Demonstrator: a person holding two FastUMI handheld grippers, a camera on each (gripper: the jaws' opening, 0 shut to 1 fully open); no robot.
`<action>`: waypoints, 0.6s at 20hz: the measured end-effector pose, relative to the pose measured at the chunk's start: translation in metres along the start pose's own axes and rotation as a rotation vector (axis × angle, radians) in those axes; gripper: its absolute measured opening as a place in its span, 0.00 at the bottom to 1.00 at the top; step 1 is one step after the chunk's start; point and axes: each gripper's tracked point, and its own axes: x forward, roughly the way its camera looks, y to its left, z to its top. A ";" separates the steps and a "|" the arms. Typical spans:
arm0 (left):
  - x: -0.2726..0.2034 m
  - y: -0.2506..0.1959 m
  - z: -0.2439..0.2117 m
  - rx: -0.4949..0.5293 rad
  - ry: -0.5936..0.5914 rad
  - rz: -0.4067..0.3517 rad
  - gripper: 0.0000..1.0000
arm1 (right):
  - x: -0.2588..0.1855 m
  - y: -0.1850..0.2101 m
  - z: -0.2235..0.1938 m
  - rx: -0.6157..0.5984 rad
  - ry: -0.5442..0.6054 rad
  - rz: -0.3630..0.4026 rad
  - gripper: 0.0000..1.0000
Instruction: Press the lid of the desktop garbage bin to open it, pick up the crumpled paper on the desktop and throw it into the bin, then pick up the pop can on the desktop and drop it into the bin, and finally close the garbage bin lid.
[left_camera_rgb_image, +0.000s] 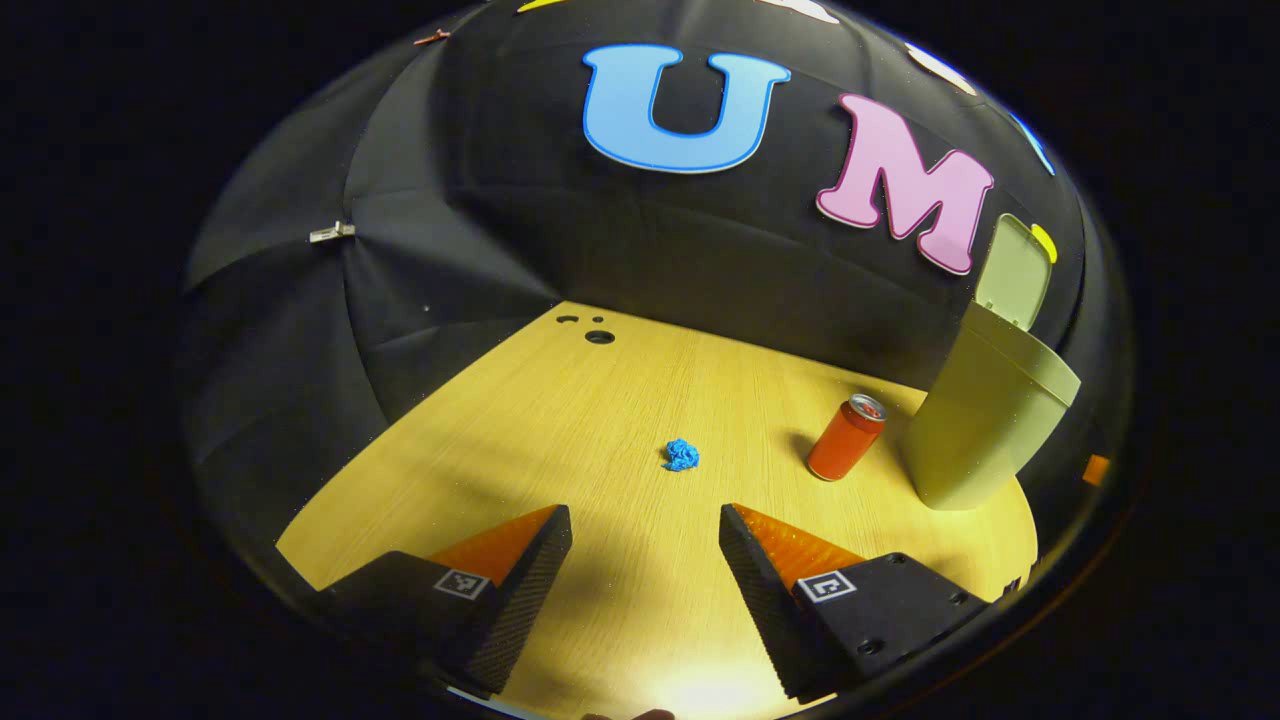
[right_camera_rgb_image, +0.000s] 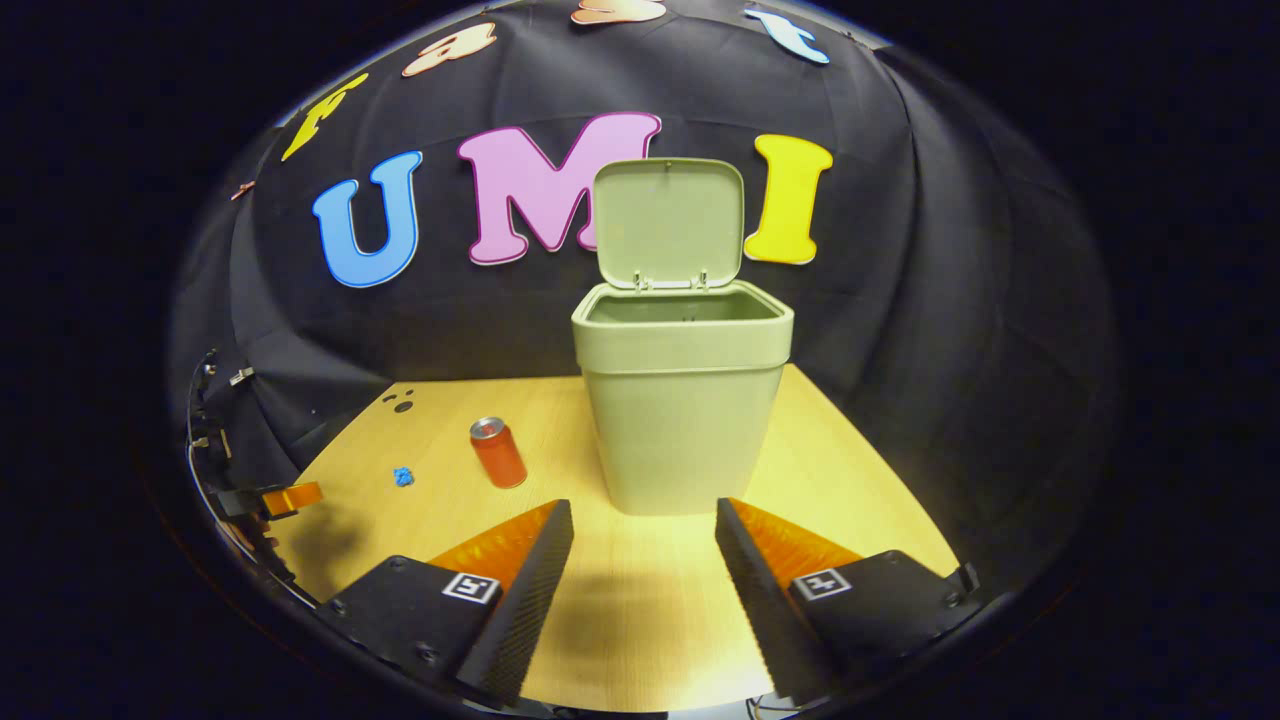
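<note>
Standing open on the desk (right_camera_rgb_image: 860, 500), the bin (right_camera_rgb_image: 682, 420) has its lid (right_camera_rgb_image: 668, 222) tipped upright behind the mouth, so the pressing step can be judged done and the paper (left_camera_rgb_image: 681, 455) is the thing in hand. The left gripper (left_camera_rgb_image: 645, 545) is held above the desk with its fingers spread wide and empty, the paper lying straight ahead of the gap, well apart from the tips. The right gripper (right_camera_rgb_image: 643, 540) is likewise spread and empty, aimed at the front wall of the bin.

For a clean pick, the left fingers are best lowered so that the paper sits midway between them, then pressed gently; a wad so small and light is easily nudged aside if one tip arrives first. The can (left_camera_rgb_image: 846, 438), standing upright between paper and bin, should be skirted on the carry to the mouth.

The paper is a blue, tightly crumpled, irregular ball, probably soft and springy. The can is a slim red cylinder with a silvery top, smooth and likely slippery. The bin is a pale green, matte, tapering tub with rounded corners and a thick rim. The desk is light wood grain, smooth and flat.
</note>
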 end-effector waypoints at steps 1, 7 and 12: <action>0.010 -0.001 -0.002 -0.006 0.013 -0.005 0.96 | -0.001 0.002 -0.006 -0.002 0.015 0.001 1.00; 0.074 -0.012 -0.006 0.020 0.045 -0.004 0.96 | 0.003 0.015 -0.031 -0.026 0.093 0.023 1.00; 0.129 -0.023 -0.007 0.049 0.063 0.003 0.96 | 0.016 0.023 -0.040 -0.033 0.140 0.044 1.00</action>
